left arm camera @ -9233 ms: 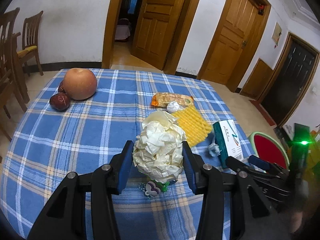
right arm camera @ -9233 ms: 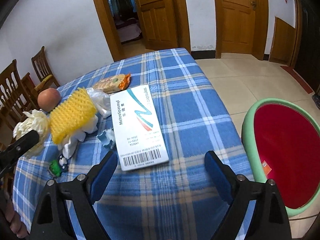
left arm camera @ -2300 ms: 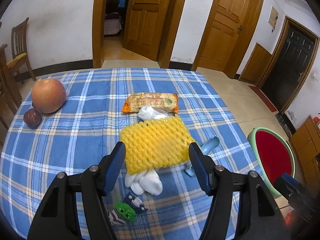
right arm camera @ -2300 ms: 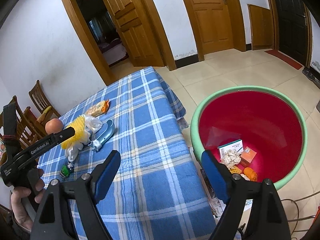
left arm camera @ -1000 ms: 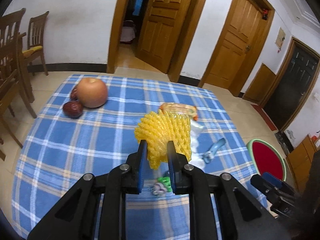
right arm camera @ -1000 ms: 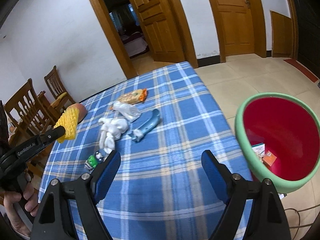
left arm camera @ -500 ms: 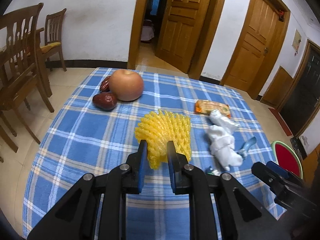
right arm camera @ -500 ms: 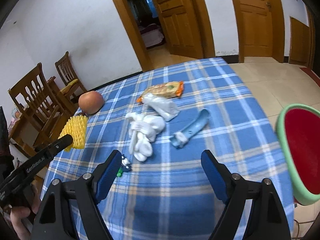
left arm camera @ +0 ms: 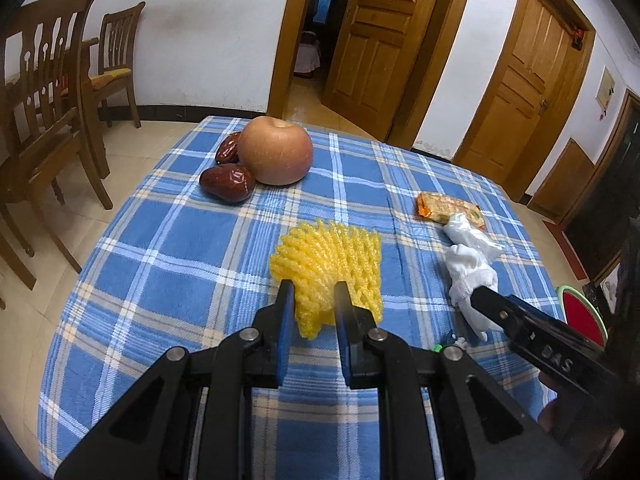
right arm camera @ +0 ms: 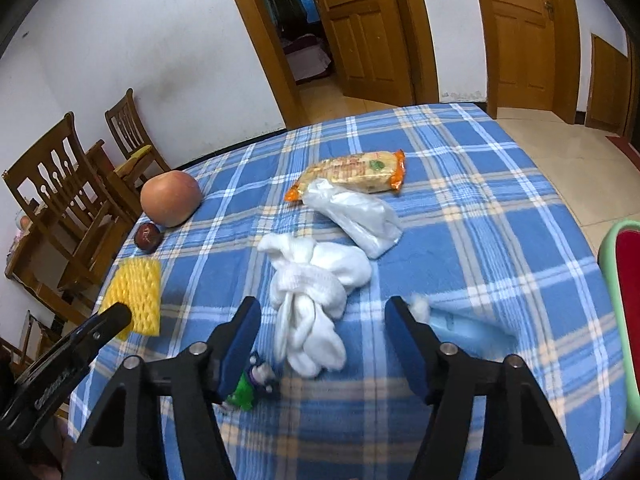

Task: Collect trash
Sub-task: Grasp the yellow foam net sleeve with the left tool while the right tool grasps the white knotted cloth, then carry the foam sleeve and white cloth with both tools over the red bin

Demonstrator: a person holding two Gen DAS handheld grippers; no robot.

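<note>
My left gripper (left arm camera: 312, 292) is shut on a yellow foam fruit net (left arm camera: 328, 256), held low over the blue checked tablecloth (left arm camera: 168, 248). In the right wrist view that net (right arm camera: 134, 292) shows at the left edge of the table. My right gripper (right arm camera: 322, 312) hangs over a bundle of white socks (right arm camera: 312, 280); its jaws are closing with the socks' lower end between them, and the pads do not touch it. A clear plastic bag (right arm camera: 360, 212) and an orange snack wrapper (right arm camera: 352, 172) lie beyond. A pale blue object (right arm camera: 468, 326) lies just outside the right finger.
An apple (left arm camera: 276, 156) and dark red dates (left arm camera: 228, 184) sit at the table's far left. A small green toy (right arm camera: 248, 384) lies under the right gripper's left finger. A red basin with a green rim (right arm camera: 628, 280) stands off the table's right edge. Wooden chairs (left arm camera: 48, 92) stand left.
The left gripper has carried the foam net left and lower over the table. The right gripper has swung from the basin side to over the socks, and its jaws have narrowed.
</note>
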